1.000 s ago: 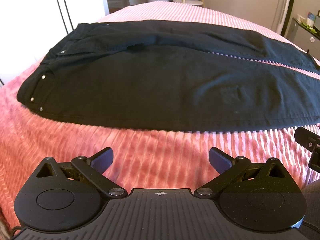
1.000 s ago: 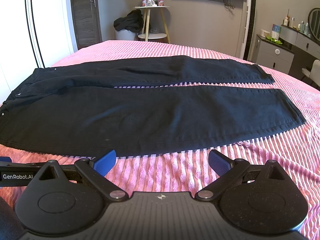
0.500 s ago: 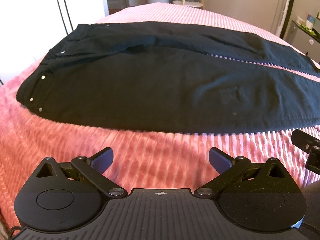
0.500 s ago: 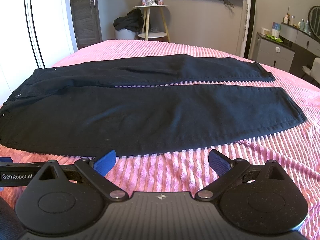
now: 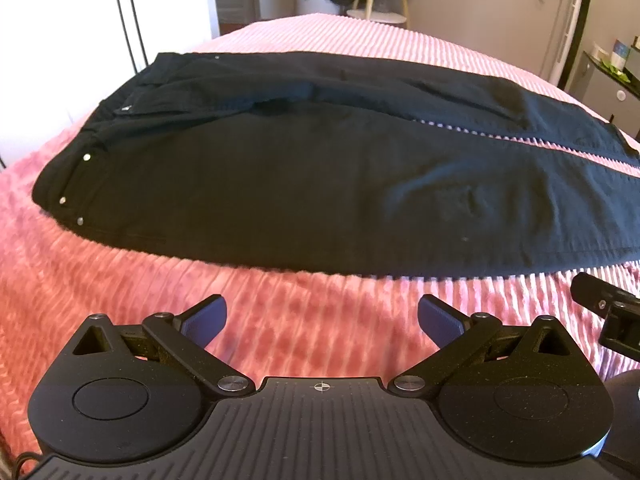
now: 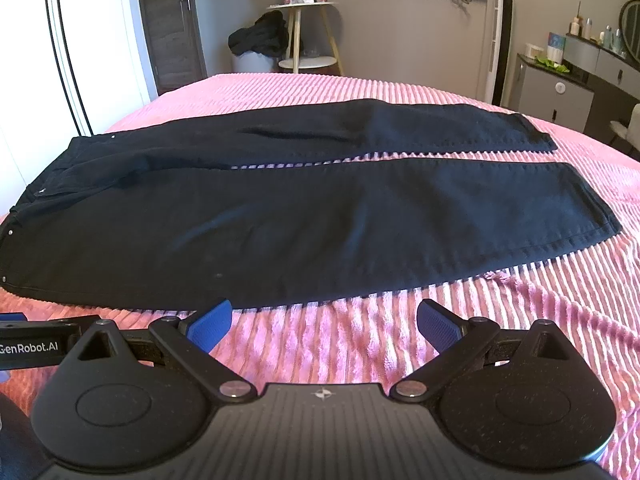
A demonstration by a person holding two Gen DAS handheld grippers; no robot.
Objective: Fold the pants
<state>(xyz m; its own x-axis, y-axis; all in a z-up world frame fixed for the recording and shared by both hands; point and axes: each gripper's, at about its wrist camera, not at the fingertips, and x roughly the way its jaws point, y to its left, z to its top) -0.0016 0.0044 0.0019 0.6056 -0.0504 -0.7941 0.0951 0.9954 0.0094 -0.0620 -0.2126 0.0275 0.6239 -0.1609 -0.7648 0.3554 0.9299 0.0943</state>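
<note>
Black pants [image 5: 320, 176] lie flat on a pink ribbed bedspread [image 5: 304, 320], waistband to the left, both legs running to the right. They also show in the right wrist view [image 6: 304, 220], where the leg hems end at the right. My left gripper [image 5: 320, 316] is open and empty, above the bedspread just short of the pants' near edge. My right gripper [image 6: 324, 320] is open and empty, at the near edge of the front leg. Part of the other gripper shows at the right edge of the left wrist view [image 5: 608, 312].
A white side table [image 6: 308, 36] with a dark heap of clothes [image 6: 260, 38] stands beyond the bed. A grey dresser [image 6: 568, 88] is at the far right. A white wardrobe door [image 5: 60, 40] is at the left. The pink bedspread [image 6: 540, 320] spreads out to the right.
Both grippers have edged slightly forward toward the pants' near edge. Both remain open. The pants have not moved.
</note>
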